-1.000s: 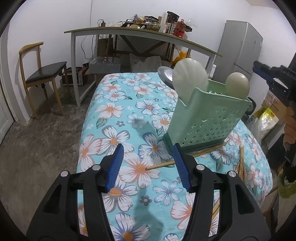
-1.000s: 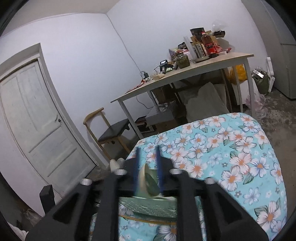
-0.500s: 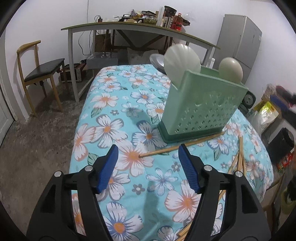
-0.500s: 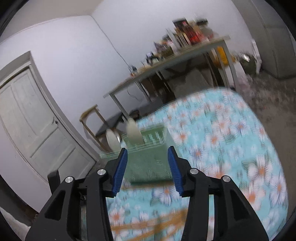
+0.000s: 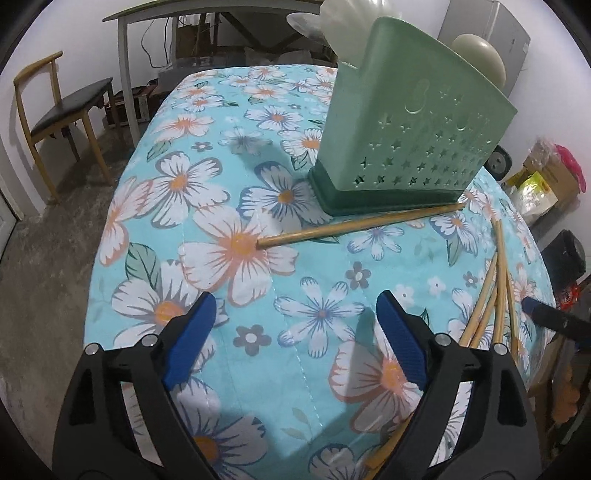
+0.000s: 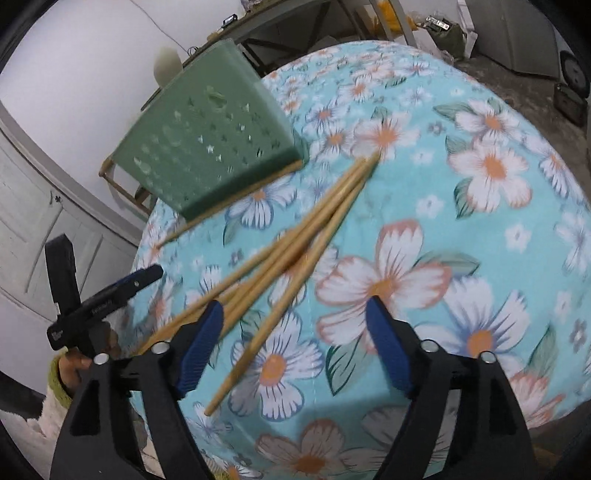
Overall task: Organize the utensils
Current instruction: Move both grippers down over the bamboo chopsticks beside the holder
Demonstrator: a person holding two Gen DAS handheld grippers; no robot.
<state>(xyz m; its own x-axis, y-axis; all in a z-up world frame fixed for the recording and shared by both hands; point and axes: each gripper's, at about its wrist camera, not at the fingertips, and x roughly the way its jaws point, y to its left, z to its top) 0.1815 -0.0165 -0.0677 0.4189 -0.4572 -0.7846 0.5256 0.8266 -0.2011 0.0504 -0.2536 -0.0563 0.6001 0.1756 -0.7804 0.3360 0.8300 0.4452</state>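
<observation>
A green perforated utensil holder stands on the floral tablecloth with pale spoons sticking out of it. One wooden chopstick lies along its base. Several more chopsticks lie fanned out on the cloth. My left gripper hovers over bare cloth short of the single chopstick, its jaws opening and empty. My right gripper hangs above the near ends of the bundle, jaws opening, nothing pressed between them. The left gripper's tip also shows in the right wrist view.
The table drops off at its rounded edges to a concrete floor. A wooden chair and a long desk stand beyond it, a grey fridge at the back right, bags on the right.
Both grippers have sunk toward the table and their jaws have spread wider. The right gripper swung from above the holder down to the chopstick bundle.
</observation>
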